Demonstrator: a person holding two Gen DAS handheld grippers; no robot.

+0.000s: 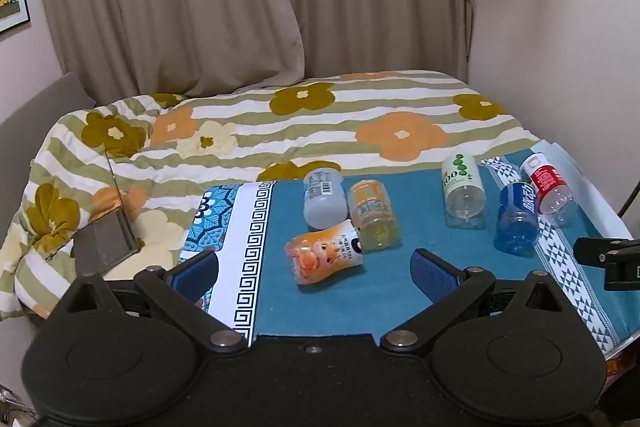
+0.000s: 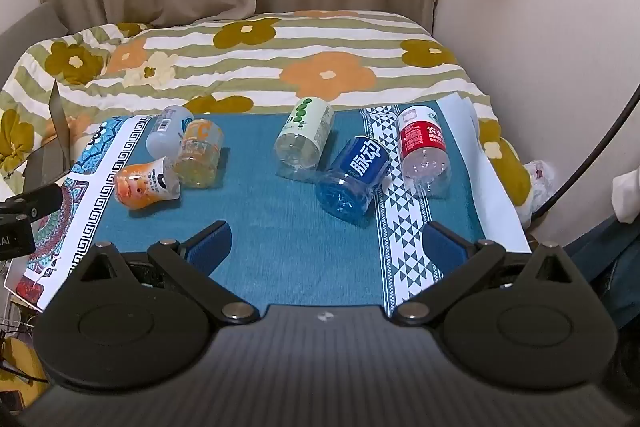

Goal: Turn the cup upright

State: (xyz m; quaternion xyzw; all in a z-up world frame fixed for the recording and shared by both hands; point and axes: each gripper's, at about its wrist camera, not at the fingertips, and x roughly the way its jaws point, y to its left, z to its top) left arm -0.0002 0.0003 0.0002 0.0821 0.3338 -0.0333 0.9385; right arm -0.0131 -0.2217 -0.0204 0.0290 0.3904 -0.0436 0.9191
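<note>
Working over the flowered quilt, you have six cut-bottle cups lying on their sides on the blue mat. Both your left gripper and right gripper hang spread wide, holding nothing, well short of them. The blue cup lies nearest your right gripper; I'd close across its labelled wall, lift clear, then rotate so its closed base lands flat.

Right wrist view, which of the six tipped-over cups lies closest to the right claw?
The blue cup with white characters on its label. It lies nearest the open right claw, in front of the green-dotted cup and red-labelled cup.
</note>
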